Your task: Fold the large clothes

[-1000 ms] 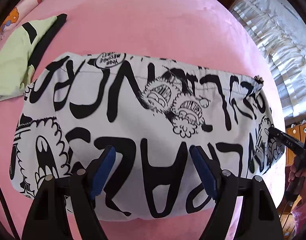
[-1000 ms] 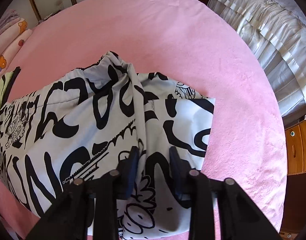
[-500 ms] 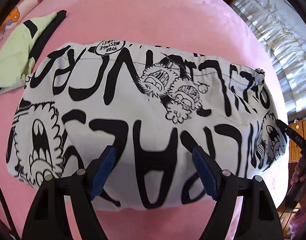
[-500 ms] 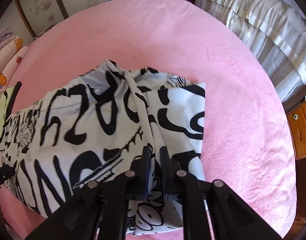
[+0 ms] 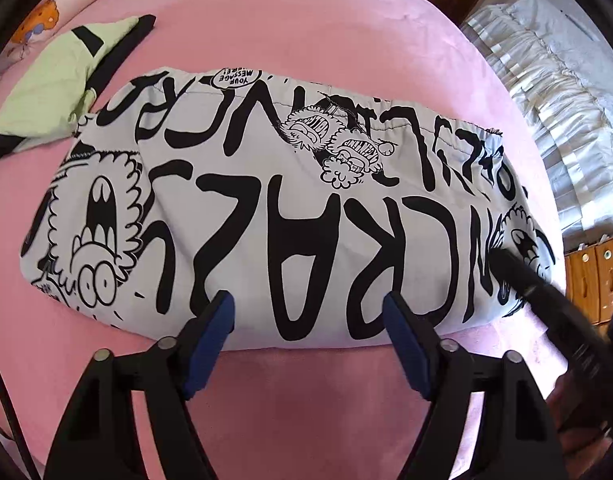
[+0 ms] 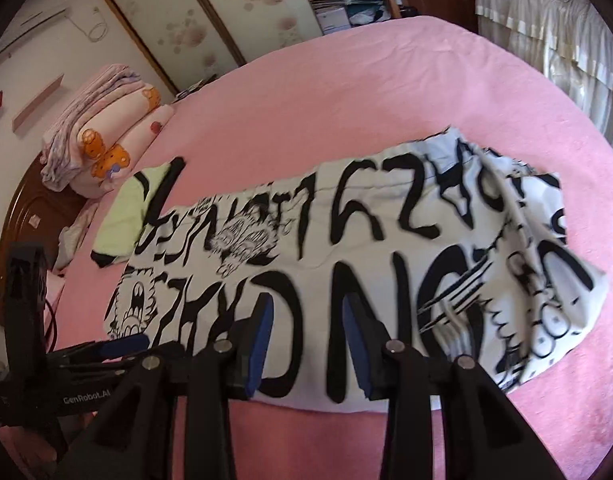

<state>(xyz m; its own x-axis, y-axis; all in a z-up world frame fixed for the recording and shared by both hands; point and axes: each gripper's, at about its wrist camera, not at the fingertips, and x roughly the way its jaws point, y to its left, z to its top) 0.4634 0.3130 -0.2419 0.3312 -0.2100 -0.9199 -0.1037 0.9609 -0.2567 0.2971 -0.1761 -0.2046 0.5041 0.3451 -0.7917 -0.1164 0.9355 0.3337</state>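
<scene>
Printed garment (image 5: 290,208) lies folded flat just ahead of both claws. Left gripper (image 5: 308,320) and right gripper (image 6: 306,332) gape, empty, hovering — likely releasing to regrip.

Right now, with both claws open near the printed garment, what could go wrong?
1. The printed garment's right end lies bunched in ridges, so another fold may trap wrinkles.
2. The green garment touches its far-left corner and might drag along.
3. The right claw view is blurred, so a grasp may miss the edge.
</scene>
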